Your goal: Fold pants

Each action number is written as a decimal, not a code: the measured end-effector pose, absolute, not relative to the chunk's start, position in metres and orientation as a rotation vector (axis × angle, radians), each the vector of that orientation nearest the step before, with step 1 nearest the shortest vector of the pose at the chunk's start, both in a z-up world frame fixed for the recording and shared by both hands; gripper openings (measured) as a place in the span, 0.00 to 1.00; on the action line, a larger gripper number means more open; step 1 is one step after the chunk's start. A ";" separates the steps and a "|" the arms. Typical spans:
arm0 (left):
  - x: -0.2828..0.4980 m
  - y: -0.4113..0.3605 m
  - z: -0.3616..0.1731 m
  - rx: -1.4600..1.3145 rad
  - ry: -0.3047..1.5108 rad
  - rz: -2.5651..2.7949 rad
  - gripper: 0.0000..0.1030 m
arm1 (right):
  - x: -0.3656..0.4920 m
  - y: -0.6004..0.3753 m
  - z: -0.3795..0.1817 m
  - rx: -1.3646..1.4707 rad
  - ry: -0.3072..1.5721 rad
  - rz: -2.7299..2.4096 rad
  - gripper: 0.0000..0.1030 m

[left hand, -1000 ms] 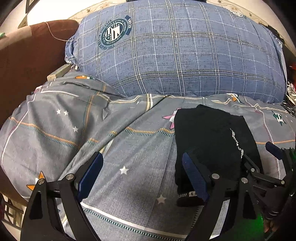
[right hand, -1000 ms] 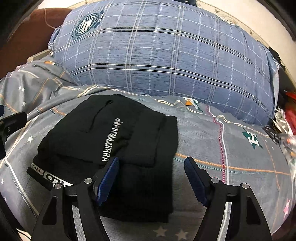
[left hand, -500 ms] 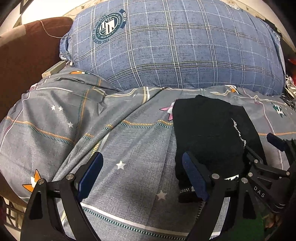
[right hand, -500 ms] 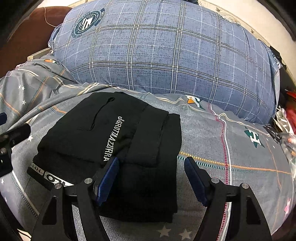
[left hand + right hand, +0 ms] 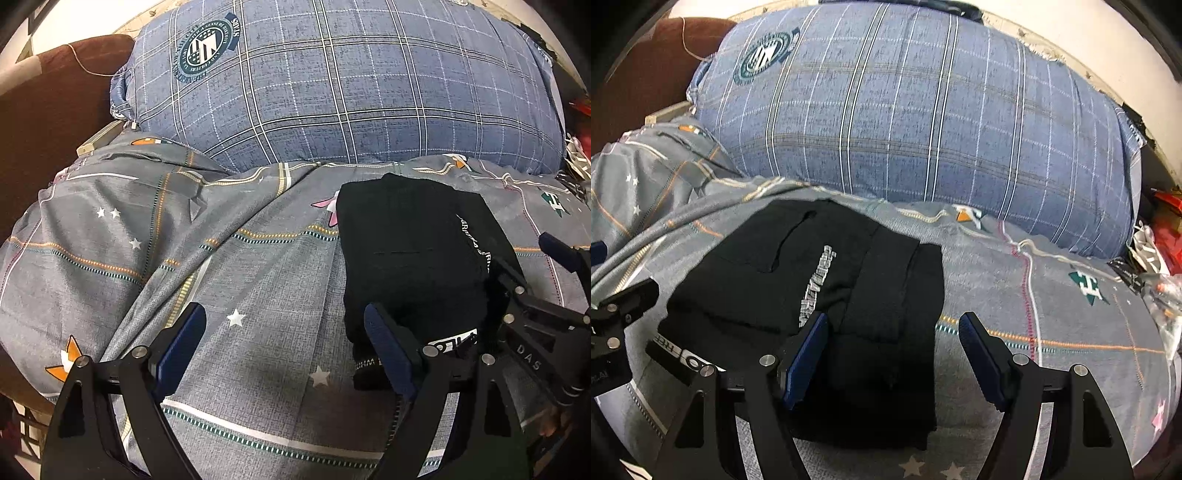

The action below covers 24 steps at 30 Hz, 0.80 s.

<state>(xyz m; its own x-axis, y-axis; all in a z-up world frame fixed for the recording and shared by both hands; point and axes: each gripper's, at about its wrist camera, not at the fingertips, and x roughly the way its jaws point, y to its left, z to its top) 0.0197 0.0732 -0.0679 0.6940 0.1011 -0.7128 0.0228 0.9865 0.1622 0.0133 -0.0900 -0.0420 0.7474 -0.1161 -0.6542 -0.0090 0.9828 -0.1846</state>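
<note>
The black pants (image 5: 827,295) lie folded into a compact rectangle on the grey star-patterned bedsheet (image 5: 258,295), just in front of the big blue plaid pillow (image 5: 351,85) without touching it. A line of white lettering runs down the top layer, and a printed waistband with white letters sticks out at the edge of the stack farthest from the pillow. The right gripper (image 5: 894,354) hovers over that far edge of the pants, its blue-padded jaws spread wide with nothing pinched between them; one pad stands over the black cloth and the other over bare sheet. The left gripper (image 5: 284,347) hangs over the sheet beside the pants, on the side away from the pillow, jaws likewise wide apart and empty, its one pad at the pants' edge. A brown cushion (image 5: 48,110) sits at the pillow's crest-marked end, and red and white clutter (image 5: 1160,236) lies past the pillow's other end.
</note>
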 end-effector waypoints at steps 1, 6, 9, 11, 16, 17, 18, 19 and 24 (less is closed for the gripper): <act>0.019 0.073 -0.068 0.164 0.805 0.045 0.86 | 0.012 -0.090 -0.041 -0.178 0.719 -0.059 0.73; 0.015 0.070 -0.070 0.172 0.809 0.044 0.86 | 0.011 -0.091 -0.039 -0.174 0.715 -0.054 0.73; 0.014 0.067 -0.069 0.177 0.806 0.038 0.86 | 0.008 -0.091 -0.037 -0.178 0.706 -0.054 0.73; 0.012 0.066 -0.067 0.177 0.801 0.034 0.86 | 0.007 -0.092 -0.037 -0.177 0.703 -0.057 0.73; 0.010 0.065 -0.063 0.171 0.788 0.029 0.86 | 0.004 -0.098 -0.035 -0.168 0.701 -0.064 0.73; 0.009 0.065 -0.063 0.170 0.787 0.029 0.86 | 0.003 -0.099 -0.035 -0.169 0.701 -0.065 0.73; 0.009 0.064 -0.063 0.171 0.788 0.028 0.86 | 0.003 -0.099 -0.035 -0.170 0.700 -0.066 0.73; 0.009 0.063 -0.063 0.174 0.789 0.027 0.86 | 0.002 -0.100 -0.035 -0.174 0.698 -0.068 0.73; 0.007 0.058 -0.063 0.184 0.784 0.027 0.86 | -0.001 -0.102 -0.037 -0.178 0.705 -0.076 0.73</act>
<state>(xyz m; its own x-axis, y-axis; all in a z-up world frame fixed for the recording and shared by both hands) 0.0065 0.0578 -0.0627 0.7087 0.0920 -0.6995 0.0444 0.9837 0.1744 -0.0010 -0.1017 -0.0367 0.7597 -0.1295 -0.6372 0.0095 0.9821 -0.1883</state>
